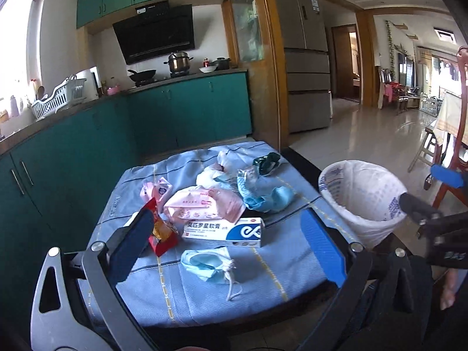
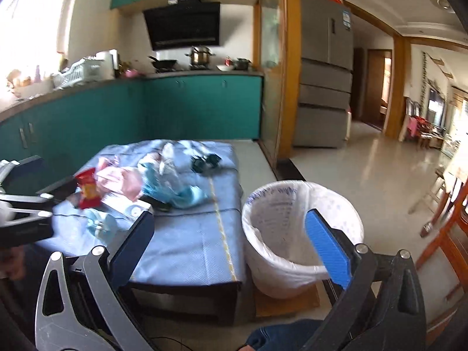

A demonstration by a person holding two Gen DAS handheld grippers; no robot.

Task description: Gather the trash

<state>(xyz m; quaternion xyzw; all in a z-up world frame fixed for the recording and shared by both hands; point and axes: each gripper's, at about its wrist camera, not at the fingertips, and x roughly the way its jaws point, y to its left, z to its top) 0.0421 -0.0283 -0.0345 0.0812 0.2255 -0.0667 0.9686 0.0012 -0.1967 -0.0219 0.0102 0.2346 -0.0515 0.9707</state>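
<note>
Left wrist: crumpled wrappers (image 1: 204,201), rectangular carton (image 1: 223,232) (glossy, perhaps).

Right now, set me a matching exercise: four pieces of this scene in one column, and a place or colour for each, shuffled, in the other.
Things:
1. ointment box
2. red snack packet
3. face mask
4. trash bin

Descriptions:
A. beside the table, lined with a white bag
B. white and blue carton with printed lettering
C. next to the left gripper's dark finger pad
D. light blue, nearest the table's front edge

Pairs: 1-B, 2-C, 3-D, 4-A
</note>
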